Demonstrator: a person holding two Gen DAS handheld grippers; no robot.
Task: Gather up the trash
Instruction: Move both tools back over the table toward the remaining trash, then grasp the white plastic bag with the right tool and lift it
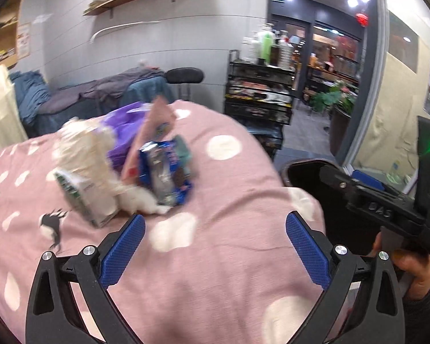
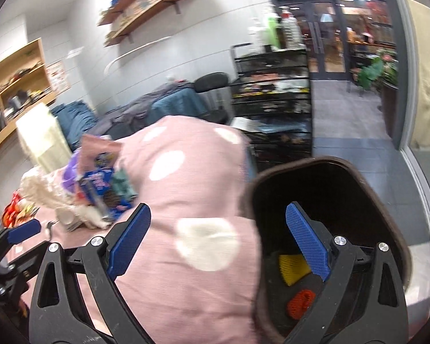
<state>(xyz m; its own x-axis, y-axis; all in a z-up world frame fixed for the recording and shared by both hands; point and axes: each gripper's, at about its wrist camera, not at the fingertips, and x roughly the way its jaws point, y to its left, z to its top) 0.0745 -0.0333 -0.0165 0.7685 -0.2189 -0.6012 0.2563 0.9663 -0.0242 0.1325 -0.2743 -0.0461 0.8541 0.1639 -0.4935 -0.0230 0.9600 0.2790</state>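
- Left wrist view: the left gripper (image 1: 215, 246) hangs over a pink spotted blanket (image 1: 229, 258), its blue pads wide apart with nothing between them.
- A trash pile (image 1: 123, 169) lies on the blanket at centre left of the frame, just above the left pad.
- In the pile, a blue wrapper (image 1: 166, 175) stands roughly upright, long axis running top to bottom; a pink wrapper (image 1: 152, 137) leans behind it with its point toward the top of the frame.
- A white crumpled wad (image 1: 83, 149) and a purple bag (image 1: 126, 132) sit to the left of and behind those; a small carton (image 1: 83, 197) tilts down toward the lower left. Motion blur hides finer detail.
- A dark bin (image 1: 304, 177) shows its open mouth at right centre, beside the blanket's right edge.
- Bare blanket fills the frame between the pads and the pile.
- Right wrist view: the right gripper (image 2: 218, 243) is also spread open and empty, one pad over the blanket (image 2: 186, 189), the other over the bin (image 2: 367, 200).
- Inside the bin, at lower right, lie a yellow piece (image 2: 292, 266) and an orange piece (image 2: 299, 302).
- The pile (image 2: 97, 189) sits at centre left, well apart from the bin, with the blanket's hump between them.
- The left gripper's blue tip (image 2: 24, 230) shows at the left edge.
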